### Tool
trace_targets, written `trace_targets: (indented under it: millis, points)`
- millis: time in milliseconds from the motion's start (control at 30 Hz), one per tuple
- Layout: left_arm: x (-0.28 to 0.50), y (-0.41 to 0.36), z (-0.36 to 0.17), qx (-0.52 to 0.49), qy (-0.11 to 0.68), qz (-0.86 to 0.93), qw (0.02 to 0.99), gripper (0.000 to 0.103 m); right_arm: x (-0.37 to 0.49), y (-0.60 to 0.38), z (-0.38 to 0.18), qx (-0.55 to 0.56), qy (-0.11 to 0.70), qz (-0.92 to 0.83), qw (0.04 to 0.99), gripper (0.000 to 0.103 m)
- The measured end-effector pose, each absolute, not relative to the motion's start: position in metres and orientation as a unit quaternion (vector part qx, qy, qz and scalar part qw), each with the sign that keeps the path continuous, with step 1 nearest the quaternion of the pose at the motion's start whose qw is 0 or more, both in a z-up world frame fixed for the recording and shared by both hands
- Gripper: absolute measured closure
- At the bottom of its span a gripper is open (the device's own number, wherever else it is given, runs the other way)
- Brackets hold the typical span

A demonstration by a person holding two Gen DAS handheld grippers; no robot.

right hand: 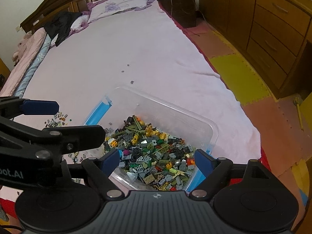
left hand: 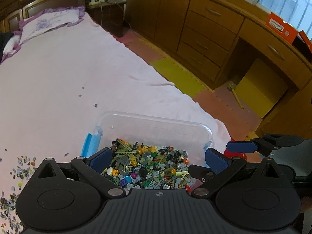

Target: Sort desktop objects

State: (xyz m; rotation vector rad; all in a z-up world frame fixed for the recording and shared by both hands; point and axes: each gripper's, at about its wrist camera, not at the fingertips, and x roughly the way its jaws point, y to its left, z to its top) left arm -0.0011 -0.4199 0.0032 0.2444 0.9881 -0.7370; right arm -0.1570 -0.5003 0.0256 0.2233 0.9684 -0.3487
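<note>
Hovering side by side above a clear plastic bin (left hand: 156, 122), both tools face its load of small building bricks (left hand: 148, 167); the left hand-held gripper (left hand: 158, 159) has its blue-padded fingers spread wide apart with nothing between them, and the right hand-held gripper (right hand: 157, 160) is likewise spread wide and empty. The bin rests on a pink bed sheet (left hand: 58, 78) near the foot corner of the bed, its blue latch handle (left hand: 90, 144) standing at the left end; the bricks are heaped toward the near part of the bin, a mix of grey, olive, yellow, green and black pieces, while the far part of the bin floor shows bare plastic. A second scatter of loose bricks (left hand: 21, 167) lies on the sheet to the left of the bin, outside it; three single dark pieces (right hand: 127, 72) lie in a loose line on the sheet beyond the bin's far wall. From the right wrist view the left tool's fingers cross the left edge, one blue pad above the loose scatter. A purple-trimmed pillow (left hand: 50, 22) lies at the head of the bed; a wooden dresser (left hand: 204, 39) stands across the foam floor mats (left hand: 175, 74).
</note>
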Motion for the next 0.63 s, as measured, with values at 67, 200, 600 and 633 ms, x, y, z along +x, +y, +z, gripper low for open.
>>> trace_targets:
  millis: [67, 200, 600, 633]
  points:
    - [-0.001, -0.42, 0.004, 0.115, 0.462, -0.343, 0.81, 0.0, -0.156, -0.5, 0.026, 0.105, 0.46, -0.166, 0.866, 0.017]
    - [0.001, -0.419, -0.001, 0.119, 0.471, -0.341, 0.805, 0.0, -0.155, -0.499, 0.023, 0.103, 0.462, -0.168, 0.865, 0.016]
    - [0.009, -0.425, -0.006, 0.133, 0.477, -0.343, 0.798, 0.0, -0.153, -0.505, 0.015, 0.107, 0.472, -0.182, 0.856, 0.015]
    - [0.009, -0.424, -0.006, 0.133, 0.477, -0.343, 0.798, 0.0, -0.152, -0.505, 0.014, 0.107, 0.473, -0.183, 0.855, 0.015]
